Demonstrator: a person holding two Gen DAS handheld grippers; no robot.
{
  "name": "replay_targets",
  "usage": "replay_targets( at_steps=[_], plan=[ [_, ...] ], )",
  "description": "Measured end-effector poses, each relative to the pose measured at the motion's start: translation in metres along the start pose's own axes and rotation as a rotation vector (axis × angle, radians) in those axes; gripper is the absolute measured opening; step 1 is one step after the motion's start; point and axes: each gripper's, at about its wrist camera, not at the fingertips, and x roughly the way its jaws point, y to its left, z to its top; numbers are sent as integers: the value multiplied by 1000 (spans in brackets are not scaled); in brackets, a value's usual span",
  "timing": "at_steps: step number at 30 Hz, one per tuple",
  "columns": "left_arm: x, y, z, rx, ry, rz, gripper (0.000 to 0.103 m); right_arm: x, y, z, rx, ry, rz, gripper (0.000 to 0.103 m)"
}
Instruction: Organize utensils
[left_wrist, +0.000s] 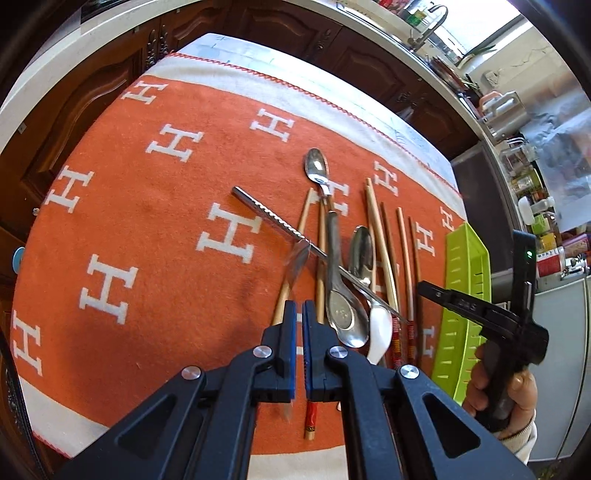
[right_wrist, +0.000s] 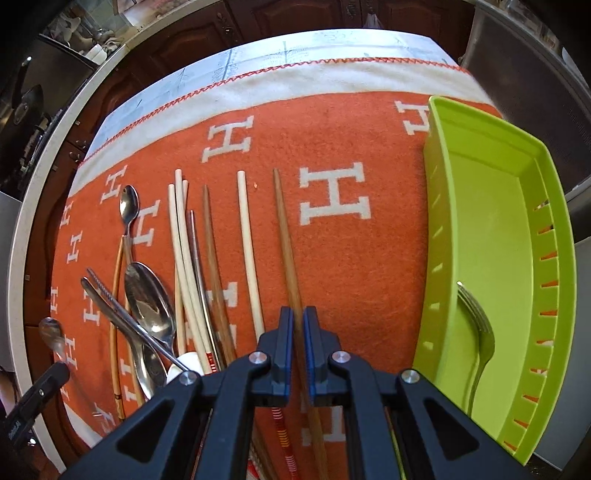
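My left gripper (left_wrist: 299, 321) is shut on a small metal spoon (left_wrist: 297, 258) that shows only as a blur, lifted over the pile. In the right wrist view the same blurred spoon (right_wrist: 51, 334) hangs above one of its fingers (right_wrist: 48, 373). Spoons, wooden and white chopsticks and a metal chopstick (left_wrist: 273, 218) lie on the orange cloth (left_wrist: 147, 221). My right gripper (right_wrist: 298, 321) has its jaws nearly together above a brown chopstick (right_wrist: 286, 240) lying on the cloth in line with the gap; contact is unclear. A fork (right_wrist: 480, 332) lies in the green tray (right_wrist: 436, 221).
The tray (left_wrist: 465, 280) stands along the cloth's right side, near the table edge. A hand (left_wrist: 517, 391) holds the right gripper's handle over it. Dark wooden cabinets and a white counter edge run behind the table. Bare cloth stretches to the left of the utensils.
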Motion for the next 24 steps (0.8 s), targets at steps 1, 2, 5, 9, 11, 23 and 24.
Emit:
replay_targets(
  at_steps=[1, 2, 5, 9, 11, 23, 24],
  plan=[
    [-1, -2, -1, 6, -1, -4, 1, 0, 1, 0, -4, 2, -2, 9],
    [0, -5, -1, 13, -3, -5, 1, 1, 3, 0, -17, 2, -12, 9],
    [1, -14, -1, 36, -10, 9, 0, 2, 7, -1, -49, -3, -27, 9],
    [4, -16, -6, 35, -6, 17, 0, 3, 8, 0, -54, -13, -19, 7],
    [6, -13, -9, 27, 1, 19, 0, 3, 8, 0, -46, -21, -9, 6],
    [16, -7, -24, 44, 24, 83, 0, -59, -33, -31, 83, -100, 229, 6],
    [17, -7, -25, 45, 31, 85, 0, -66, -35, -34, 89, -108, 244, 6]
  ],
)
